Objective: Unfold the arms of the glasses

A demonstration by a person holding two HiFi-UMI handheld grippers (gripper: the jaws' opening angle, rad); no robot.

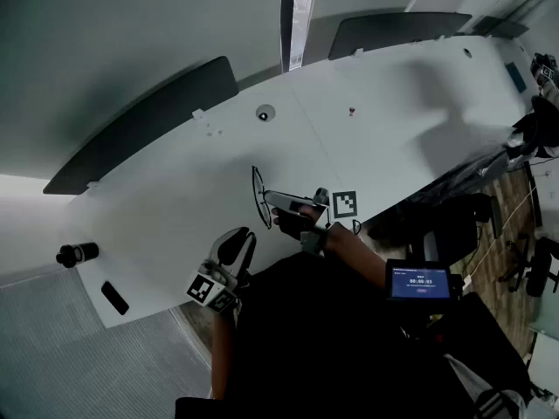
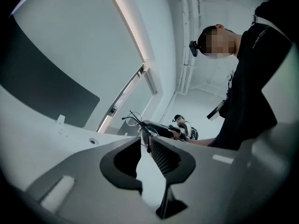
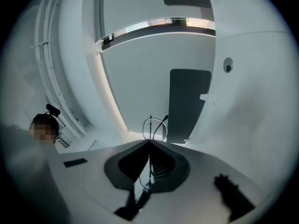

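The right gripper (image 1: 271, 202) (image 3: 149, 144) is raised above the near edge of the white table (image 1: 393, 112), its jaws closed together on the thin wire frame of the glasses (image 1: 257, 195) (image 3: 150, 127), with one lens loop standing clear beyond the tips. The left gripper (image 1: 244, 236) (image 2: 145, 142) sits level just beside it, jaws a narrow gap apart with nothing clamped. The glasses (image 2: 139, 122) lie just past its tips, and contact there cannot be confirmed from this angle.
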